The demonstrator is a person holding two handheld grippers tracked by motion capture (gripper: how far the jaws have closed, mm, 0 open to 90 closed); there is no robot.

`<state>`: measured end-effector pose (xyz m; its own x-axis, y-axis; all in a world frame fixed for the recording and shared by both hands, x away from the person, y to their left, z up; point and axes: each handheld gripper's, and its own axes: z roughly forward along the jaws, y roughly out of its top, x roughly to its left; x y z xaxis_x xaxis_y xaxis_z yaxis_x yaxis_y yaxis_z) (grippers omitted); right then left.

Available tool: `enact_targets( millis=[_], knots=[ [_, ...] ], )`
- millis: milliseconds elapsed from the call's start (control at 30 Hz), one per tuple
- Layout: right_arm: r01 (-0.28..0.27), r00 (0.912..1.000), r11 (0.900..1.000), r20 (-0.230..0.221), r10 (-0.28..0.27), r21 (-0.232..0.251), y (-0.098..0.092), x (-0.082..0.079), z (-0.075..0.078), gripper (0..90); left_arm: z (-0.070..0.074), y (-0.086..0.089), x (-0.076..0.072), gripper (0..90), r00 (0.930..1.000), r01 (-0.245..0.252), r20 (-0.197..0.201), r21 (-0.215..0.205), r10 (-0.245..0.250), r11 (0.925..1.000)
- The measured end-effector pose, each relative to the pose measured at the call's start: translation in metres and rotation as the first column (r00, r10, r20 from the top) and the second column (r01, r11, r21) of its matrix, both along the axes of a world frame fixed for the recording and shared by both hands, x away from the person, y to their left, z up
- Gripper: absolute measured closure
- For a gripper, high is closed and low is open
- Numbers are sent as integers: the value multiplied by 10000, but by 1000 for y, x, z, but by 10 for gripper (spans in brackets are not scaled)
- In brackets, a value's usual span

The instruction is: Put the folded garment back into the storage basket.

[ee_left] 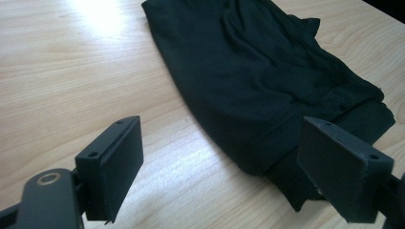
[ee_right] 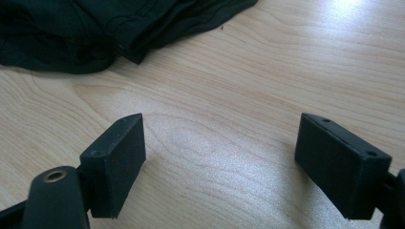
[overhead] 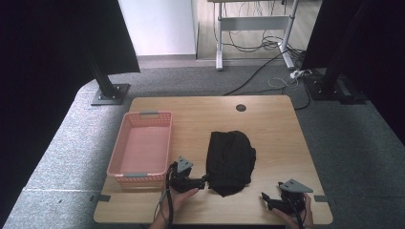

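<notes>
Wooden worktop (overhead: 267,124) with a round cable hole (overhead: 240,108) near the far edge. Black garment (overhead: 230,162), folded into a rumpled oblong bundle, lying at the middle of the worktop and reaching toward the near edge. Pink plastic basket (overhead: 125,138) along the left edge, nothing visible inside, well apart from the garment. Left gripper (overhead: 204,182) held in the left hand (overhead: 180,198) close to the near edge, between basket and garment, pointing at the garment's near left corner; jaws set wide, nothing between them, one jaw beside the cloth and the other in front of the folded hem in the left gripper view; contact with the cloth not determinable. Right gripper (overhead: 266,199) held in the right hand (overhead: 298,217) at the near right corner of the worktop, pointing left, near the garment but apart from it; jaws set wide over bare wood, nothing gripped, garment edge lying beyond the jaw tips in the right gripper view.
</notes>
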<state>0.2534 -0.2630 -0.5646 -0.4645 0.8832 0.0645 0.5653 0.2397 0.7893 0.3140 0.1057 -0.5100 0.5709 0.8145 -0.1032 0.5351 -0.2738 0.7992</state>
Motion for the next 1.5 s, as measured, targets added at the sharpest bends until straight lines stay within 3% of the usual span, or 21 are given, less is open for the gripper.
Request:
enact_targets(
  millis=[533,733,1033,1333,1500],
  knots=[
    [121,9999,9997,74,-119,-234,2,-1,0,180,-5,-3,7,165,9997,-224,39,258,223,9994],
    [169,9998,9994,89,-167,-304,3,-1,-1,180,-4,-6,14,161,9995,-300,37,298,299,9991],
    [168,9998,9994,89,-166,-295,3,-1,-1,180,-7,-20,29,160,9998,-182,59,678,178,9975],
    [148,9998,9994,115,-144,-308,3,-1,-1,179,-9,-28,46,169,9997,-244,-45,702,248,9972],
    [146,9998,9994,116,-142,-309,3,-1,-1,179,-9,-29,53,161,9994,-309,-158,456,317,9985]
  ],
)
